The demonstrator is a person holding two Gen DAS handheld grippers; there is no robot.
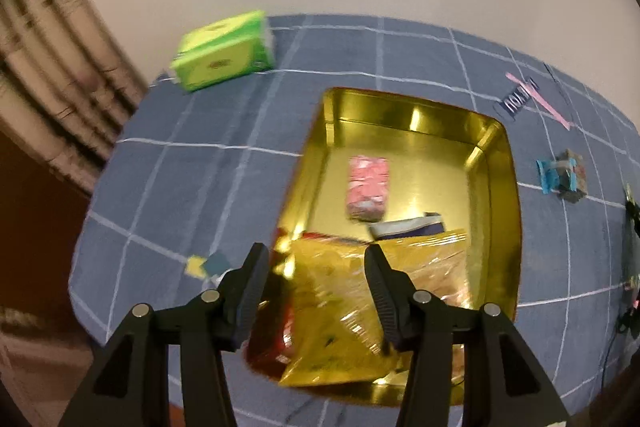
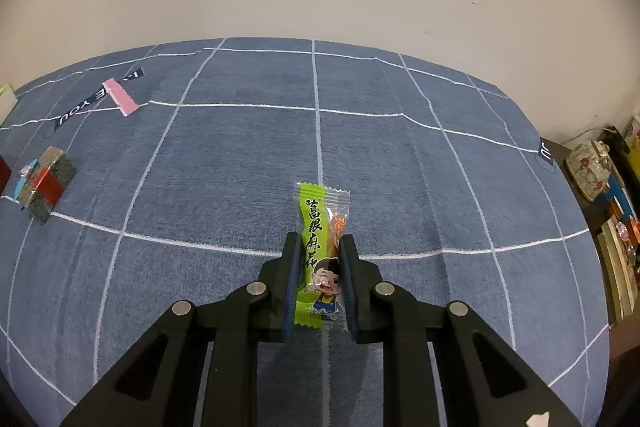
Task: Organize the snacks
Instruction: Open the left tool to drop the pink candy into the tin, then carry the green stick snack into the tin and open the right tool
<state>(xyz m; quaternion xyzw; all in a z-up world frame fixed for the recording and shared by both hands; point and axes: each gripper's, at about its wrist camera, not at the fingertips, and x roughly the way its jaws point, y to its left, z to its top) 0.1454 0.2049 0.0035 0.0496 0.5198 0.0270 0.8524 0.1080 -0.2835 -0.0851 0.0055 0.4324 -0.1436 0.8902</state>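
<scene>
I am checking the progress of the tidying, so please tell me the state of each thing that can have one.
Left hand-held gripper: open, holds nothing, over the tin.
Right hand-held gripper: shut on green snack packet.
Gold tin: no lid on it, partly filled.
Gold bag: lies in the tin.
Pink packet: lies in the tin.
Blue candy: on the cloth, outside the tin.

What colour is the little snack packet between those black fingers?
Bright green with black Chinese lettering and a cartoon boy, plus a clear strip showing an orange snack: the snack packet, seen best in the right wrist view.
</scene>
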